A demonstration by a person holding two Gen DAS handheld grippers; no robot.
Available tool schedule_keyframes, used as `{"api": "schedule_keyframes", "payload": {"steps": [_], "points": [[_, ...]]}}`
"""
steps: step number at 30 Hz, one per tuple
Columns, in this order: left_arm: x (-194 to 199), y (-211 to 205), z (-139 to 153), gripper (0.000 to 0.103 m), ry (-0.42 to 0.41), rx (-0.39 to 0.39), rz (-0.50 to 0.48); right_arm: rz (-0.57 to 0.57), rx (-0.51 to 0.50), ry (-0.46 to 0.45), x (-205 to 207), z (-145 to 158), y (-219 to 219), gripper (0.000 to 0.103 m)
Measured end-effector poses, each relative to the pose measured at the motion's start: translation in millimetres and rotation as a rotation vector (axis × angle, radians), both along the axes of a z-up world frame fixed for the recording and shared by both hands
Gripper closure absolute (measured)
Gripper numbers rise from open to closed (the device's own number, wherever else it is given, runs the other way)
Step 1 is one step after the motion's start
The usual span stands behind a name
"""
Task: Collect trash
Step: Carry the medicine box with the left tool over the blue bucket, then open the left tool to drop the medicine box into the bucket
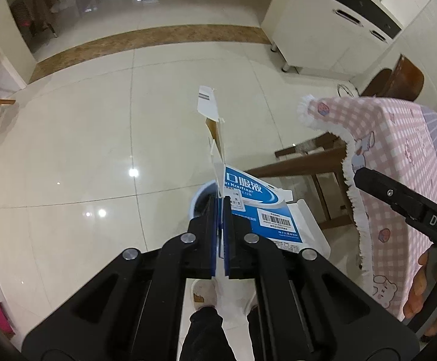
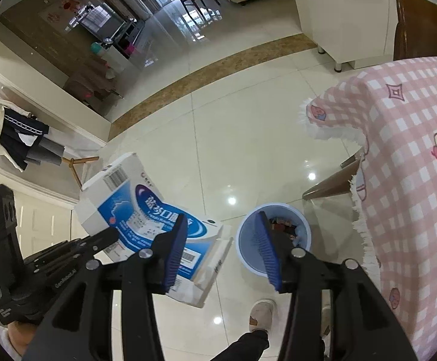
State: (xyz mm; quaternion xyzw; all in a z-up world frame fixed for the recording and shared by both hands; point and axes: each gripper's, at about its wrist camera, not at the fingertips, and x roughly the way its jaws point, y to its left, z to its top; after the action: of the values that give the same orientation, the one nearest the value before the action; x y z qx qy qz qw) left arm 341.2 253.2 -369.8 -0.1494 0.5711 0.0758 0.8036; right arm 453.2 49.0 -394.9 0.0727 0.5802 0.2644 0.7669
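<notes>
While the left gripper [image 1: 221, 234] jaws clamp a flap of the blue-and-white carton [image 2: 146, 222], its long axis slants just left of the trash bin [image 2: 274, 266]; right gripper [image 2: 223, 251] jaws gape empty above the bin

1 box [image 2: 134, 207], 1 bin [image 2: 274, 240], 2 grippers, 1 checked tablecloth [image 2: 414, 165], 2 slippers.

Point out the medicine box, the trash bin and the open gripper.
medicine box [image 2: 146, 207]: right wrist view, blue printed face.
trash bin [image 2: 244, 240]: right wrist view, left inner wall.
right gripper [image 2: 223, 240]: right wrist view, midway between fingertips.
</notes>
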Motion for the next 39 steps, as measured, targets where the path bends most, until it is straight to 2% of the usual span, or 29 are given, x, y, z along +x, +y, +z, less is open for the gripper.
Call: {"api": "schedule_keyframes", "payload": {"steps": [11,21,22,24,25,27,30,33,39], "points": [[21.0,-32.1,-36.3,0.1,0.115,-0.055,-0.078,-0.029,-0.05,0.031,-5.3,-16.7,-23.0,0.053],[45.1,-48.7,-51.1,0.098,0.166,-0.106,-0.103,-0.07,-0.053,0.067,-8.2,-24.1,-42.6,0.052],[46.0,-48.2,-52.3,0.096,0.173,-0.121,-0.098,-0.072,-0.053,0.07,-7.9,-24.6,-44.2,0.052],[47.8,-47.5,-56.4,0.067,0.194,-0.147,-0.08,-0.08,-0.053,0.075,-8.4,-24.8,-47.1,0.052],[47.4,-46.5,-57.0,0.037,0.201,-0.154,-0.07,-0.085,-0.052,0.077,-8.5,-24.5,-48.1,0.052],[45.1,-46.5,-55.0,0.037,0.186,-0.176,-0.064,-0.09,-0.052,0.081,-8.0,-22.8,-47.6,0.052],[41.5,-49.4,-52.9,0.037,0.195,-0.157,-0.076,-0.092,-0.056,0.078,-10.3,-19.7,-48.1,0.052],[36.7,-48.3,-44.5,0.036,0.184,-0.173,-0.066,-0.099,-0.056,0.064,-14.5,-11.5,-47.8,0.052],[23.8,-52.0,-11.6,0.036,0.144,-0.129,-0.111,-0.112,-0.054,0.021,-24.9,10.2,-49.1,0.052]]}}
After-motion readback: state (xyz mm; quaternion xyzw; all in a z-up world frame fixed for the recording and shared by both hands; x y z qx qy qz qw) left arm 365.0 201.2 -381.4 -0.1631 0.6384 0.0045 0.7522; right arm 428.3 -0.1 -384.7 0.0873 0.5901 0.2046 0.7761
